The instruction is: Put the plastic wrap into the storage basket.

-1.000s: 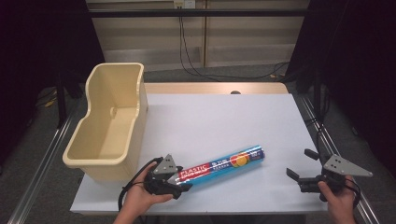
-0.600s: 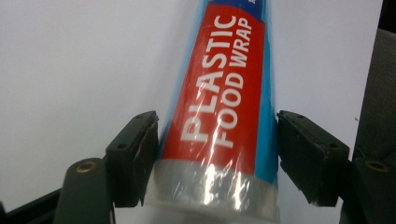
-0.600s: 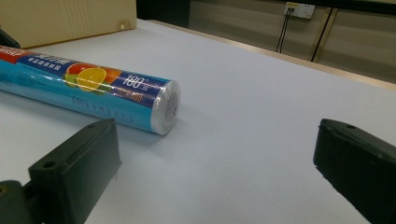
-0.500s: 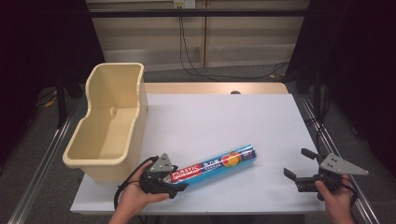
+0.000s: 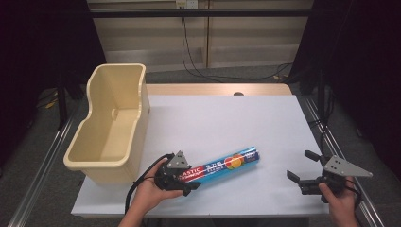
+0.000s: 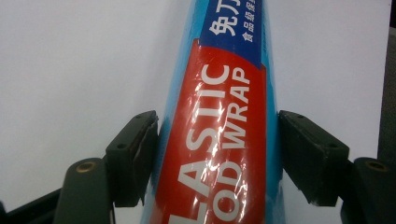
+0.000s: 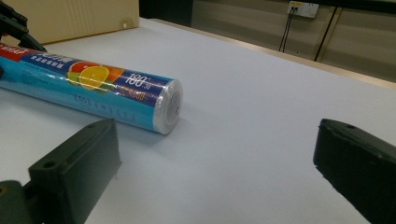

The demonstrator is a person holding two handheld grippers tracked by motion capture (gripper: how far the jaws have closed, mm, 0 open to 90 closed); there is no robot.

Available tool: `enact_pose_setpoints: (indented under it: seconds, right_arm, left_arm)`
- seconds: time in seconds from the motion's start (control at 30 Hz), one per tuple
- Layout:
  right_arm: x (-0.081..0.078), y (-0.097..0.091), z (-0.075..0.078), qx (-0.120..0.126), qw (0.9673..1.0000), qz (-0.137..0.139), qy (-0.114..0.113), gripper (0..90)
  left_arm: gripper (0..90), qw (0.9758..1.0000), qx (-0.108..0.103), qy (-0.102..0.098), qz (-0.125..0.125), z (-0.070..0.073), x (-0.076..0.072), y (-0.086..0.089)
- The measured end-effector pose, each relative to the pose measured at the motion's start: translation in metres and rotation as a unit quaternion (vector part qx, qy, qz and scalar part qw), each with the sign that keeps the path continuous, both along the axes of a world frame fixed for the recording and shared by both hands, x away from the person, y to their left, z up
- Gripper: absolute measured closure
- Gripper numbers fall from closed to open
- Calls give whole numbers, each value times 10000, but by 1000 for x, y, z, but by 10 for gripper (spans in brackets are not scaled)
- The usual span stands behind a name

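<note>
With both claws low over the table, I read the scene like this:

Left claw: my left gripper sits at the near-left part of the white table, held in the left hand. Its 2 jaws have just been closing, with the roll between them.

Left grip: in the left gripper view, both pads press the sides of the plastic wrap roll. The claw is pinching the roll at its red-labelled end.

Roll from the left claw: it runs straight out ahead of the jaws, lengthwise along their line. The red panel lies between the pads and the blue part is farther out.

Roll on table: in the high view, the plastic wrap roll lies flat, slanting away from the left claw toward the right.

Right claw: my right gripper rests at the near-right edge, in the right hand. Its 2 jaws are spread wide, with bare table between them.

Roll from the right claw: in the right gripper view, the free end of the roll lies ahead and to the left of the jaws, well apart from them.

Bin: the cream tub stands just beside the left claw, on its left.
</note>
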State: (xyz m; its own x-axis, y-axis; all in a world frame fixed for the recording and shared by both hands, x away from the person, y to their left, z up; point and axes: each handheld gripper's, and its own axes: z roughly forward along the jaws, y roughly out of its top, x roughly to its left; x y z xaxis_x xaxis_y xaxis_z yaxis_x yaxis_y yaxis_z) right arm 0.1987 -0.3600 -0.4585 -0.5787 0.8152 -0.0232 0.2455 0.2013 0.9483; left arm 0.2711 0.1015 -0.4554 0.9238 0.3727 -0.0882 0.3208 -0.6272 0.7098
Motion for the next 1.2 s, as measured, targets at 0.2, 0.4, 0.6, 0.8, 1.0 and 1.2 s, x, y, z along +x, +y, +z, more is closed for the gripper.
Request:
enact_pose_setpoints:
  seconds: [0.2,0.4,0.6,0.8,1.0,1.2]
  right_arm:
    - [1,1,0,2,10000,10,14,1]
    - [3,2,-1,21,10000,6,27,1]
    - [4,4,-1,6,10000,47,27,1]
    - [4,5,0,18,10000,86,1,1]
    - [2,4,2,29,10000,64,-28,1]
    - [2,3,3,36,10000,71,-39,1]
  left_arm:
    - [315,10000,88,14,13,3,-5,7]
    - [313,9996,35,60,279,4,-13,38]
    - [312,9991,58,44,422,4,-20,55]
    - [312,9990,238,81,372,8,-19,52]
    - [292,9993,188,124,307,17,-11,41]
    - [271,9996,232,95,120,28,0,21]
